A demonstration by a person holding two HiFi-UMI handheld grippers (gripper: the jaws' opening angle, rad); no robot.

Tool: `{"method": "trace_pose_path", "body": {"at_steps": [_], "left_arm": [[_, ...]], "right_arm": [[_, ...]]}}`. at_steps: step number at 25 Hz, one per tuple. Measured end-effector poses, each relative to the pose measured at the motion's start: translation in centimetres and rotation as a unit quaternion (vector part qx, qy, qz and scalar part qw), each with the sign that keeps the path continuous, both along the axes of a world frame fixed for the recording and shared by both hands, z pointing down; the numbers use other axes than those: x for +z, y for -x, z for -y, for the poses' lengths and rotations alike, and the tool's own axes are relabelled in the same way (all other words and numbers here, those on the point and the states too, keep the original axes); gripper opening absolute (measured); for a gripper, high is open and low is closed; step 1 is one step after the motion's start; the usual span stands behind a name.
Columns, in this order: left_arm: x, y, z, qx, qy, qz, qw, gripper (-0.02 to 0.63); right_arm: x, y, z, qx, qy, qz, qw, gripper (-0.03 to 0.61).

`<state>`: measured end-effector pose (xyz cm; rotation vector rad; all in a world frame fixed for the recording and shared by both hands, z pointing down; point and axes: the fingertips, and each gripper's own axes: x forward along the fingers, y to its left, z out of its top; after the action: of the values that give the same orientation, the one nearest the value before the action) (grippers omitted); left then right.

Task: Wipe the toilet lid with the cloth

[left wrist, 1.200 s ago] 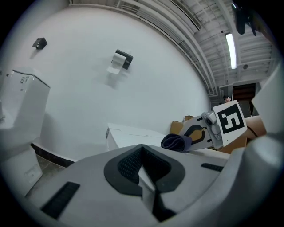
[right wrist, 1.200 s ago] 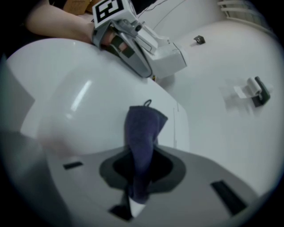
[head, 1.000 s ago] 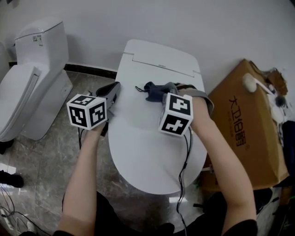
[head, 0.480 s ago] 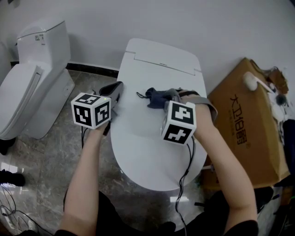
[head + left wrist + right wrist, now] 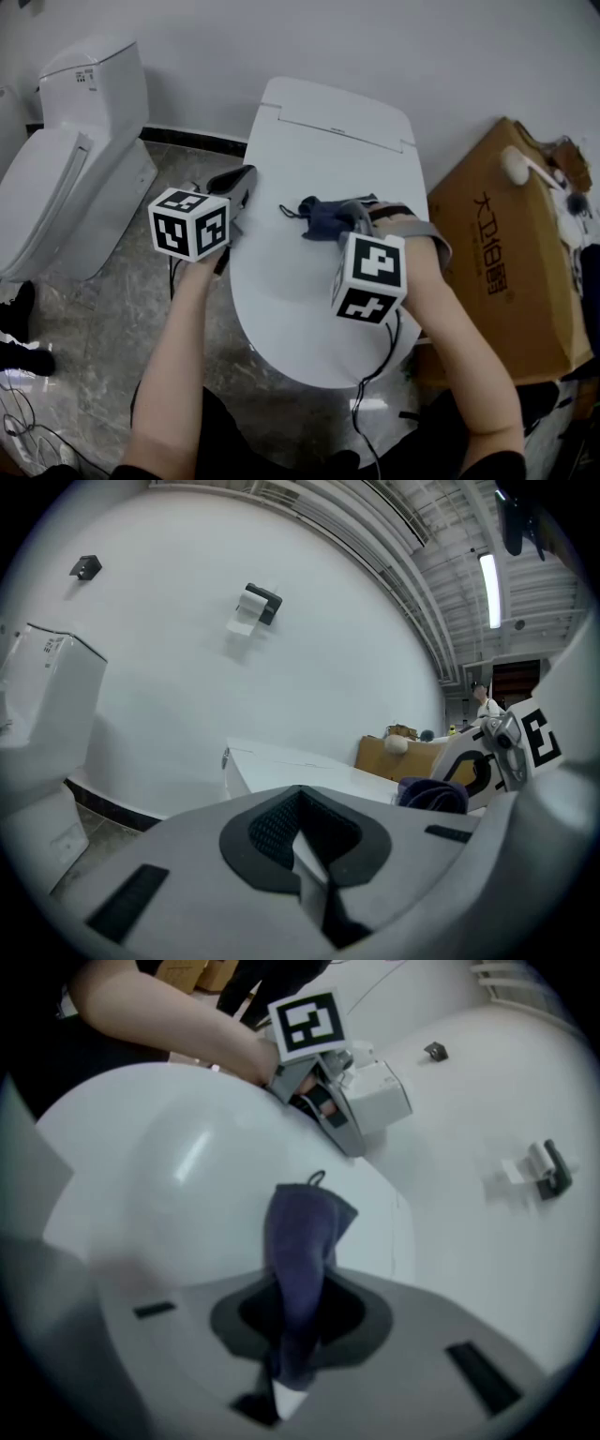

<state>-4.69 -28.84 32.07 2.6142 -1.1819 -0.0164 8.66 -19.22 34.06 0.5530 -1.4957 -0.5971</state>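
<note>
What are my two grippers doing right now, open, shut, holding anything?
Left gripper: jaws shut, holding nothing.
Right gripper: jaws shut on the cloth.

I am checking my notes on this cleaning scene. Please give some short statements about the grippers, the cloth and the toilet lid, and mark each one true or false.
1. The right gripper is shut on the cloth. True.
2. The toilet lid is raised. False: it lies closed.
3. The left gripper holds a second cloth. False: its jaws are together on nothing.
4. A cardboard box is at the right of the head view. True.
</note>
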Motion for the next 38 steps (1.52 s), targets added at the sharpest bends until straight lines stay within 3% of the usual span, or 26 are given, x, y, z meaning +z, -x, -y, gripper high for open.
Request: {"method": "trace_pose_path", "body": {"at_steps": [38], "left_arm": [[-0.1, 0.0, 0.4, 0.005, 0.0, -0.008, 1.0, 0.014]], "right_arm": [[0.2, 1.8, -11.4, -0.026, 0.034, 0.01, 0.999, 0.064]]}}
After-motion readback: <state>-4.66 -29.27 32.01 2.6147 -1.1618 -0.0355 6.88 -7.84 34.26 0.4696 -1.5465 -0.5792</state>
